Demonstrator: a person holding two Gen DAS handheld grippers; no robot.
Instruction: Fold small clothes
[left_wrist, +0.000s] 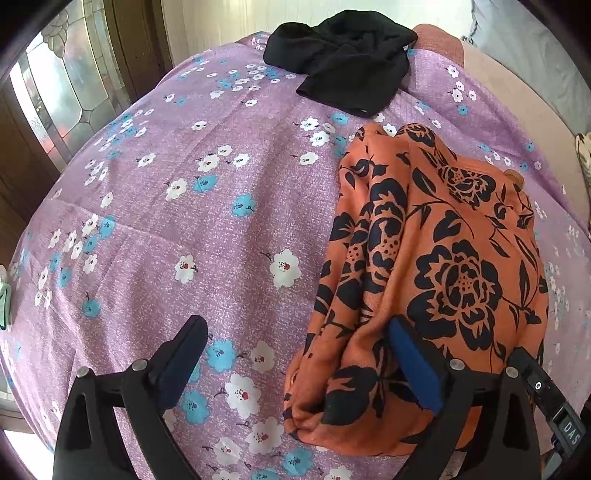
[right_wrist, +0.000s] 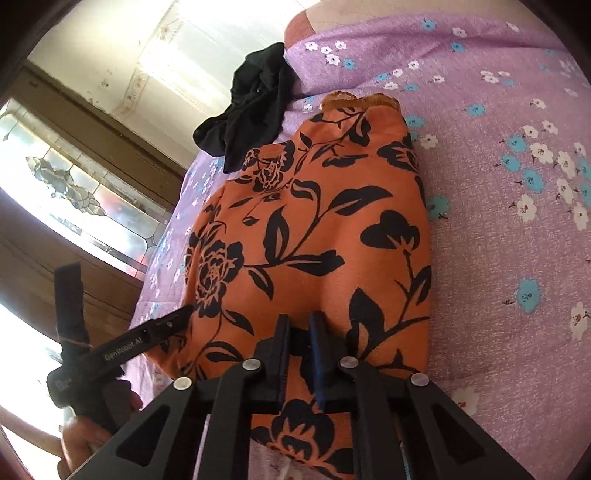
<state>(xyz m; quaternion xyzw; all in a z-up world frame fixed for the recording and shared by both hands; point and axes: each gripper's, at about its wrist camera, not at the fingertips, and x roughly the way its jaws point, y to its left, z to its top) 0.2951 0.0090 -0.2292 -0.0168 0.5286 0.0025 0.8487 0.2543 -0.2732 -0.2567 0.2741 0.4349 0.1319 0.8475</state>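
Observation:
An orange garment with black flowers (left_wrist: 436, 266) lies folded lengthwise on the purple flowered sheet (left_wrist: 207, 229). My left gripper (left_wrist: 299, 336) is open, its jaws wide apart over the garment's near left edge, one finger over the cloth and one over the sheet. In the right wrist view my right gripper (right_wrist: 300, 325) is shut on a fold of the orange garment (right_wrist: 314, 229) at its near end. The left gripper (right_wrist: 147, 336) also shows there at the garment's left side. A crumpled black garment (left_wrist: 343, 59) lies at the far end, also in the right wrist view (right_wrist: 255, 107).
The sheet covers a bed that drops off at the left, where a wooden door with patterned glass (left_wrist: 55, 92) stands. A pink pillow or cushion (left_wrist: 517, 85) lies at the far right. A light wall (right_wrist: 166, 44) rises behind the bed.

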